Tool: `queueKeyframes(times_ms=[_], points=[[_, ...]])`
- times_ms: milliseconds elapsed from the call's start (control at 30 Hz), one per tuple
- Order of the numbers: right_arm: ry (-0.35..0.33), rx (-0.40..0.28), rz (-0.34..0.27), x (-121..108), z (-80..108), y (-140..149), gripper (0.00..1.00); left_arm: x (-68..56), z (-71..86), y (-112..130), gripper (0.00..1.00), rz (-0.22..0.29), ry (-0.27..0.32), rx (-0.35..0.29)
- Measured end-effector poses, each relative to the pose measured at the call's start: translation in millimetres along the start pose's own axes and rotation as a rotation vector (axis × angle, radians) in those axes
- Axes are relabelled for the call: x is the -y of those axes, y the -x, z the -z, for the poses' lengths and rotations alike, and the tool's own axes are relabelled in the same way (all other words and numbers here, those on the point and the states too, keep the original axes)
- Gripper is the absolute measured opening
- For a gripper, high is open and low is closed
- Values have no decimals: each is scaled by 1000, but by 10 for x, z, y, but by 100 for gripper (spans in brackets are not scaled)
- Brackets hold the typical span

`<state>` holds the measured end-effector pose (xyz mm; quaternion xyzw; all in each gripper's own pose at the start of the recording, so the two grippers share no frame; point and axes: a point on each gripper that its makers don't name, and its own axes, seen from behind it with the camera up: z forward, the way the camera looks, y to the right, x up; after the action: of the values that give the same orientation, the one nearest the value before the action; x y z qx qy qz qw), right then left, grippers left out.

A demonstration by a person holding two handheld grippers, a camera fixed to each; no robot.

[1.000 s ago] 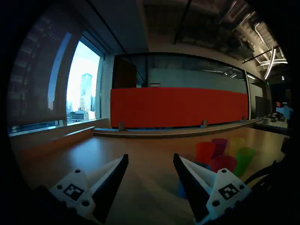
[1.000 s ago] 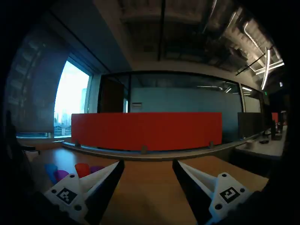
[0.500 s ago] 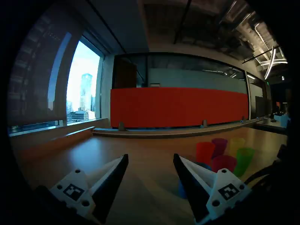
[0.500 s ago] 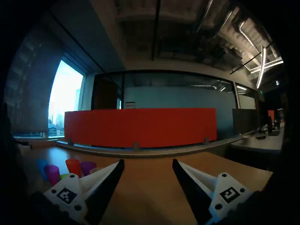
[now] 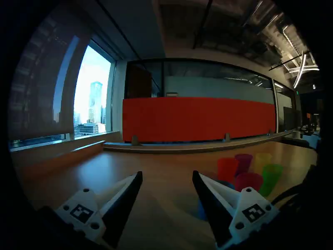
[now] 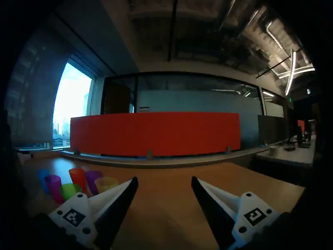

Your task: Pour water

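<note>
On the wooden table (image 5: 158, 164), on the near side of the red partition (image 5: 200, 118), a cluster of coloured cups (image 5: 248, 182) is standing. I am holding the left gripper (image 5: 167, 174) spread wide with nothing between its fingers, and it is hovering over the table short of the partition. The cups are sitting off to its right: an orange cup (image 5: 227, 168), a purple cup (image 5: 243, 161), a yellow cup (image 5: 263, 160) and a green cup (image 5: 272, 177) are grouping closely, and a blue cup (image 5: 201, 210) is partly hiding behind one finger. The right gripper (image 6: 164, 180) is likewise gaping and empty, facing the partition, with the same cups lying low at its left. Each finger is carrying a black-and-white square marker tag (image 5: 81, 212), a pattern rather than lettering. A small white sign (image 5: 172, 94) is hanging on the glass just above the partition, too small for me to read.
</note>
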<state>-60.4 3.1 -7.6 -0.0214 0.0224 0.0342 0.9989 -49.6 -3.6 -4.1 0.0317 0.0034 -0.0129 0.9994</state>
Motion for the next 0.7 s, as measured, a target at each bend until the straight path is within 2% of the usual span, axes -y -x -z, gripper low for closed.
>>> queueKeyframes(times_ms=[467, 700], points=[[1, 53, 19, 44, -37, 138, 99, 4, 7, 3, 88, 0, 0, 0], [5, 57, 19, 50, -38, 135, 99, 4, 8, 1, 88, 0, 0, 0]])
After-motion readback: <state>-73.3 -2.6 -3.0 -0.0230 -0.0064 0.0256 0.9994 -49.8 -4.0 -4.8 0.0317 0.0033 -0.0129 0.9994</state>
